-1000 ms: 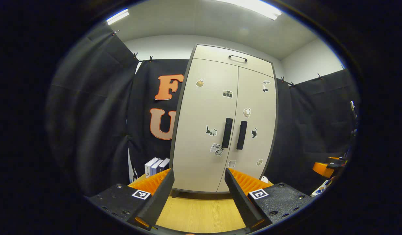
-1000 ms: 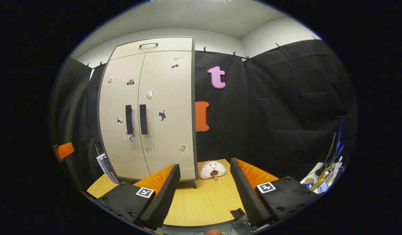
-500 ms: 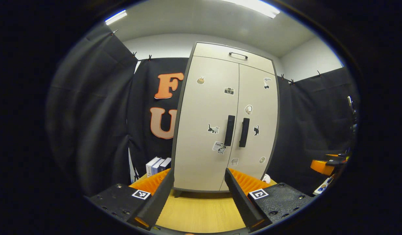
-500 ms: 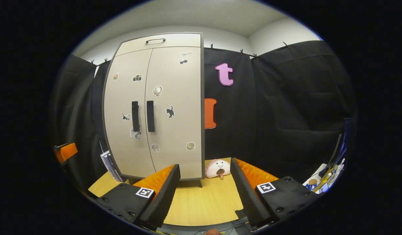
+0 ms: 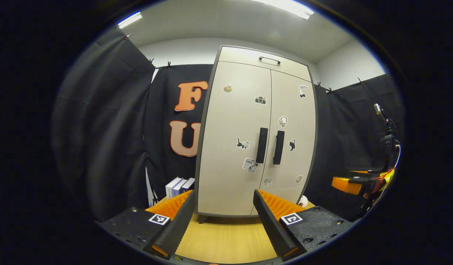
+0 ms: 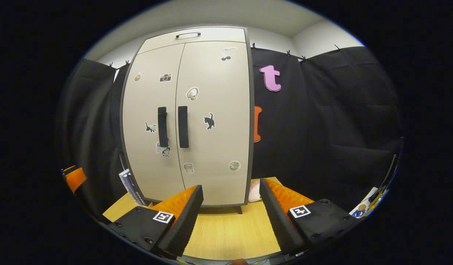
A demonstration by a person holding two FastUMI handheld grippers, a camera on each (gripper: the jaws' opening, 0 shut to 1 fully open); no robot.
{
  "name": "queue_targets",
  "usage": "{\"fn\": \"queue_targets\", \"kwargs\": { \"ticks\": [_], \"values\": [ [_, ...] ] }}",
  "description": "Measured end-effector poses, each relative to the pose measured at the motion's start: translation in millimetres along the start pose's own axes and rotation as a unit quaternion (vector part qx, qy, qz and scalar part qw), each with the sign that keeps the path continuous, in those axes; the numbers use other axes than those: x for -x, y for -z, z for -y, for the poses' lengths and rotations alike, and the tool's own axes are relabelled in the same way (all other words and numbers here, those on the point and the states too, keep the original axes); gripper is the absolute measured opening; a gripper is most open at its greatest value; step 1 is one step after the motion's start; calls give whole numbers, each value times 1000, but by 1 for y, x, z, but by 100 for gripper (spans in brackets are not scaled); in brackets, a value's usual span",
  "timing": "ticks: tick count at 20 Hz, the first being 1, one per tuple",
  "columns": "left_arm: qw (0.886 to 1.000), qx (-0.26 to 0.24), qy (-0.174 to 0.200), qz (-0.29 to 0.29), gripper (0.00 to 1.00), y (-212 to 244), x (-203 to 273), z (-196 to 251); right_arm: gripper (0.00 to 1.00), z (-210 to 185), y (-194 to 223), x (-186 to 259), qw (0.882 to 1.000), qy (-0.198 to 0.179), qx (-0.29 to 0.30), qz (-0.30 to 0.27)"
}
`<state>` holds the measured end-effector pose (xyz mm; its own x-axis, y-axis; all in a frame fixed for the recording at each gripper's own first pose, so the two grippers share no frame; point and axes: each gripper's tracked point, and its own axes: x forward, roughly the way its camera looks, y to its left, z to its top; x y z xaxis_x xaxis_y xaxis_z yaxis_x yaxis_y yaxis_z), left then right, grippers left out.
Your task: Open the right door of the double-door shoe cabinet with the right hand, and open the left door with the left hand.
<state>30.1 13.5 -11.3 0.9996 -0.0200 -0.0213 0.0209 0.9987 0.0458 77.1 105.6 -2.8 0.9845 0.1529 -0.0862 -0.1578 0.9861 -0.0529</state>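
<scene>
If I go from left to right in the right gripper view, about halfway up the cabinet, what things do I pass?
The little cat sticker → the left door's handle → the right door's handle → the black cat sticker → the cabinet's dark right edge.

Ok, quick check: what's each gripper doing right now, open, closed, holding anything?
Left gripper: open, holding nothing, short of the shoe cabinet.
Right gripper: open, holding nothing, also short of the cabinet.
</scene>
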Motion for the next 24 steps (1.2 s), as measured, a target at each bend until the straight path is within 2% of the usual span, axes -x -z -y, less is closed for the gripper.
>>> {"fn": "queue_targets", "kwargs": {
  "ticks": [2, 14, 22, 23, 24],
  "values": [
    [1000, 1, -1, -4, 94, 3, -3, -3, 99, -14, -9, -18, 1000, -11, 0, 2],
    [999, -7, -39, -16, 94, 19, -17, -41, 98, -94, -80, -111, 998, -60, -5, 33],
    [997, -23, -64, -19, 95, 26, -22, -62, 98, -120, -92, -166, 998, -58, 1, 31],
    [997, -20, -66, -20, 95, 26, -21, -63, 88, -121, -93, -172, 998, -56, -3, 28],
    [997, -17, -67, -21, 95, 27, -20, -64, 96, -122, -92, -177, 998, -56, -7, 26]
  ]
}}
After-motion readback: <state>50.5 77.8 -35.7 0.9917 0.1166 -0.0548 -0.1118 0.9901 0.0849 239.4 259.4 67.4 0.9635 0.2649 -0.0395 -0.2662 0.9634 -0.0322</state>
